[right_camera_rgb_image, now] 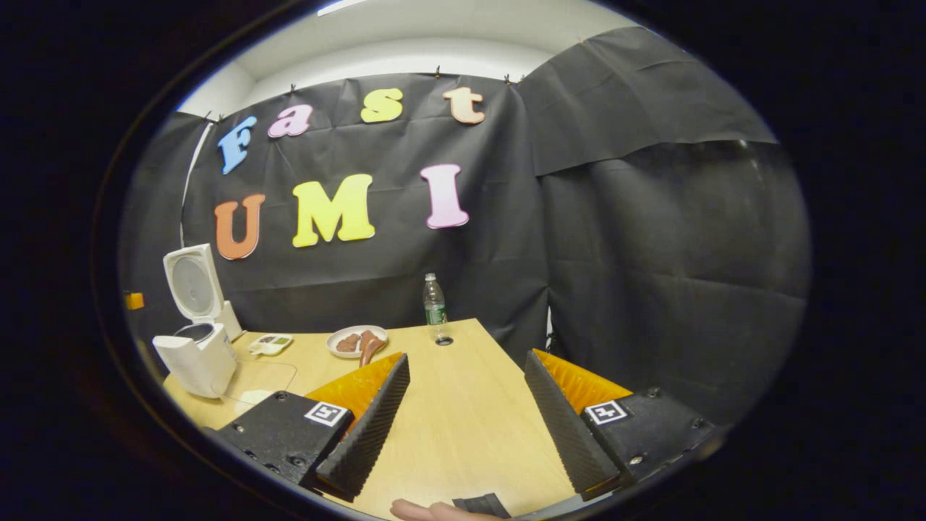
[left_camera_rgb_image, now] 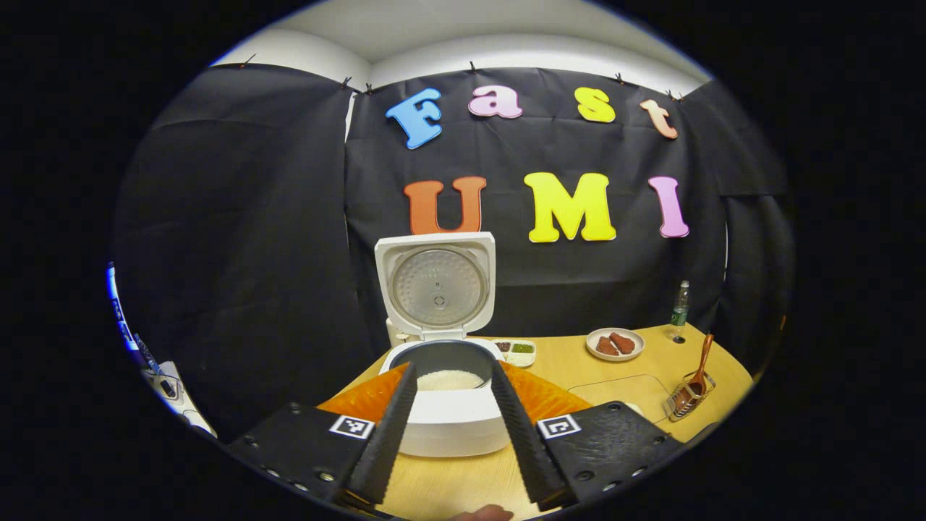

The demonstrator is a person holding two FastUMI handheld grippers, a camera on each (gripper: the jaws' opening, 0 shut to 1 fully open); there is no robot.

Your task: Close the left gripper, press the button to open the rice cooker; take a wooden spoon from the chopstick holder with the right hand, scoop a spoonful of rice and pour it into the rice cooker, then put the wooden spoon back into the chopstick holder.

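The rice cooker (left_camera_rgb_image: 443,405) stands lid-up near the table's (left_camera_rgb_image: 622,383) left edge, white rice (left_camera_rgb_image: 450,379) in its pot. A wooden spoon (left_camera_rgb_image: 699,373) rests in the chopstick holder (left_camera_rgb_image: 687,398) by the right edge. The left gripper (left_camera_rgb_image: 454,416) and right gripper (right_camera_rgb_image: 466,412) both gape wide, holding nothing.

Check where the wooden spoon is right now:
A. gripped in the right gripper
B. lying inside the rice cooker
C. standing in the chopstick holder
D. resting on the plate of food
C: the left gripper view shows the wooden spoon leaning upright in the chopstick holder on the table, while the right gripper is open with nothing between its fingers.
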